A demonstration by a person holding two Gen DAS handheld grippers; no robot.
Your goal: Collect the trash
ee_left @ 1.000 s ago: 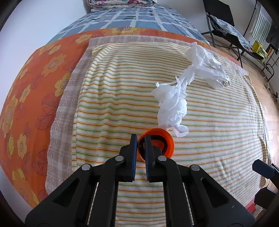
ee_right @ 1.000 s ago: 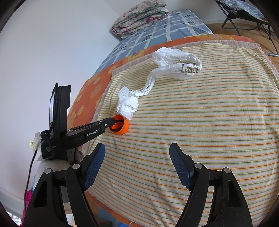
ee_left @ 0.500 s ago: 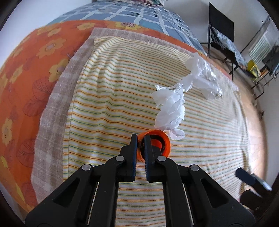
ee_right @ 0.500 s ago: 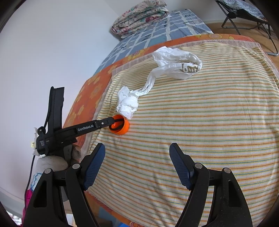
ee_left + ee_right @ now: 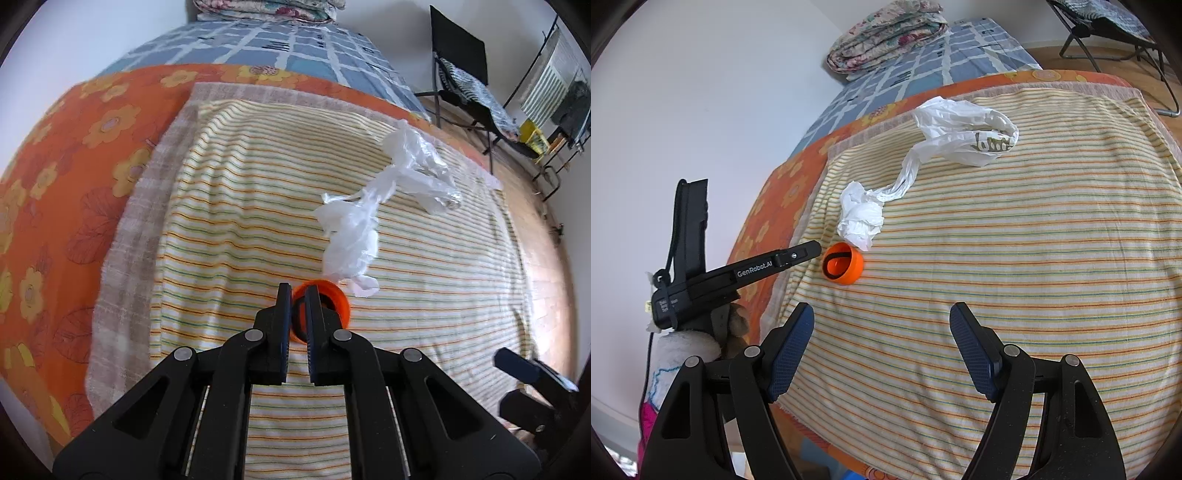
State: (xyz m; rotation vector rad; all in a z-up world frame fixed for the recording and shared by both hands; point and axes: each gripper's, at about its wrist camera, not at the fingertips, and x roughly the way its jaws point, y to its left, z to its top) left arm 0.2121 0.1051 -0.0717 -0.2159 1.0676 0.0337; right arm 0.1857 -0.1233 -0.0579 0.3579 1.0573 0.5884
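A small orange cap (image 5: pixel 334 301) with a black ring inside lies on its side on the striped cloth (image 5: pixel 240 206); it also shows in the right wrist view (image 5: pixel 846 266). My left gripper (image 5: pixel 298 295) has its jaws nearly together at the cap's near rim; in the right wrist view its tip (image 5: pixel 809 250) stands just left of the cap, slightly apart. A crumpled white plastic bag (image 5: pixel 354 232) lies just beyond the cap, stretching to the far right (image 5: pixel 964 136). My right gripper (image 5: pixel 882 325) is open and empty, nearer than the cap.
The striped cloth covers an orange flowered sheet (image 5: pixel 55 166) on a bed. A folded quilt (image 5: pixel 886 40) lies at the head of the bed. A black folding chair (image 5: pixel 465 77) stands on the wooden floor to the right. The bed's near edge is below my right gripper.
The left gripper has tilted and drawn back a little; in the right wrist view the cap now sits just clear of its tip. The right gripper has not moved.
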